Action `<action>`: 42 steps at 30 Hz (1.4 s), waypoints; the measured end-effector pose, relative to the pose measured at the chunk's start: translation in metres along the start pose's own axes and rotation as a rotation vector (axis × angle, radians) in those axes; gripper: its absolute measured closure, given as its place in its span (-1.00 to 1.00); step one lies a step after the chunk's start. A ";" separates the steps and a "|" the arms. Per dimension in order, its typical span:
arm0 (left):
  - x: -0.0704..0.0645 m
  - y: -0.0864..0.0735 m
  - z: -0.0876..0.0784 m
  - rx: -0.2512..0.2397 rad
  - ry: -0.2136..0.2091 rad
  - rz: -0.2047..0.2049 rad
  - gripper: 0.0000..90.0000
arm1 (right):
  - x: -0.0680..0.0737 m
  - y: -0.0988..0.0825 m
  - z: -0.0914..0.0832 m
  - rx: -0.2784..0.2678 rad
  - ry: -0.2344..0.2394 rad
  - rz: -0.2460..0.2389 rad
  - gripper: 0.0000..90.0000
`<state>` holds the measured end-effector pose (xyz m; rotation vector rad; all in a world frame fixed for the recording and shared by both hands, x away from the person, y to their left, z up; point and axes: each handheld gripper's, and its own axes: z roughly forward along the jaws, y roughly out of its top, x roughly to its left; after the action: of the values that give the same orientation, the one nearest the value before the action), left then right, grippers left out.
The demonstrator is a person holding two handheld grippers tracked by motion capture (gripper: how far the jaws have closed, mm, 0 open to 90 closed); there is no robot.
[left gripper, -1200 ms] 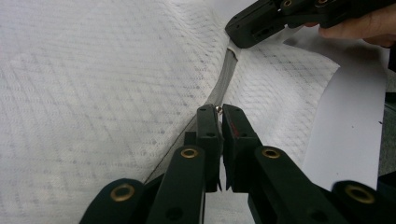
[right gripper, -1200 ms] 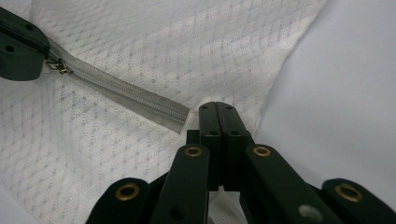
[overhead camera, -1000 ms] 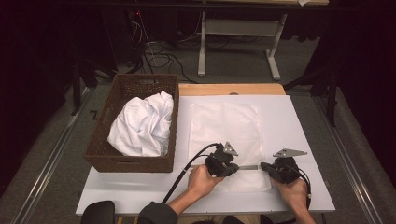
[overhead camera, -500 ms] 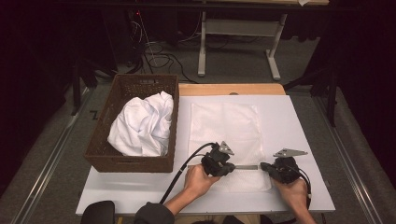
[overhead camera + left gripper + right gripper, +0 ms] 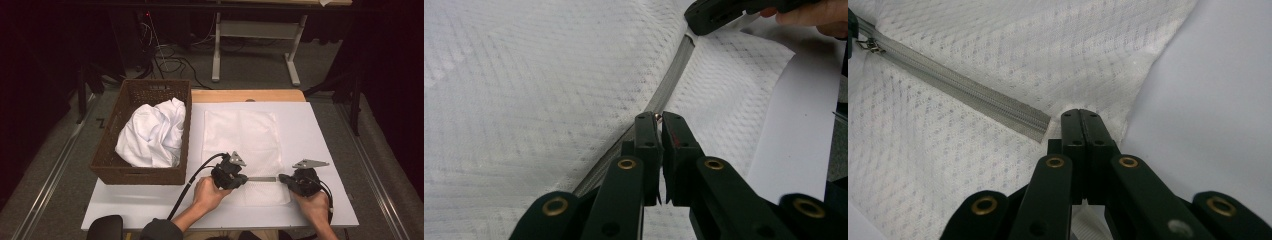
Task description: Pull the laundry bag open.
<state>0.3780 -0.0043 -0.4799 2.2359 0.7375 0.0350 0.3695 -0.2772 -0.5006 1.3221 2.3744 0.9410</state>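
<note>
White mesh pillowcase (image 5: pixel 240 145) lies flat on the white table (image 5: pixel 325 150), zipper (image 5: pixel 262 178) running left-right along its near end. Left gripper (image 5: pixel 245 179) sits at the left end of the visible zipper stretch. In the left gripper view its jaws are narrow, nearly together, pinched on the small metal zipper pull (image 5: pixel 657 117). Right gripper (image 5: pixel 281 178) is at the right end. In the right gripper view its jaws are fully closed, clamping the mesh fabric (image 5: pixel 1083 75) just past the zipper's end (image 5: pixel 1040 127), holding the cover taut.

Progress: looks like zipper work is in hand, with one gripper anchoring the cloth and the other on the pull. The grey zipper tape (image 5: pixel 958 92) between the two grippers looks closed and flat in the right gripper view. The stretch behind the left gripper is hidden by its body, so I cannot tell if that part is open or shut, nor which way the pull is headed. Judging by position, the slider is roughly mid-run, not at either end of the cover.

Wicker basket (image 5: pixel 125 165) at left on the table holds a bundled white cloth (image 5: pixel 152 135), well apart from the grippers, untouched now.
</note>
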 end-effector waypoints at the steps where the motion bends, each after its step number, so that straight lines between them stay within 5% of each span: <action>1: 0.000 -0.001 -0.001 0.002 0.004 -0.001 0.91 | 0.000 0.000 0.000 0.000 0.000 0.000 1.00; 7: -0.001 -0.005 -0.005 0.007 0.032 0.021 0.91 | 0.000 0.000 0.000 0.000 -0.001 -0.002 1.00; 42: 0.009 -0.030 -0.035 -0.015 0.105 0.000 0.92 | 0.002 0.000 0.000 0.004 -0.013 -0.010 1.00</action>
<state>0.3624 0.0397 -0.4778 2.2331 0.7908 0.1589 0.3689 -0.2755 -0.5003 1.3121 2.3728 0.9219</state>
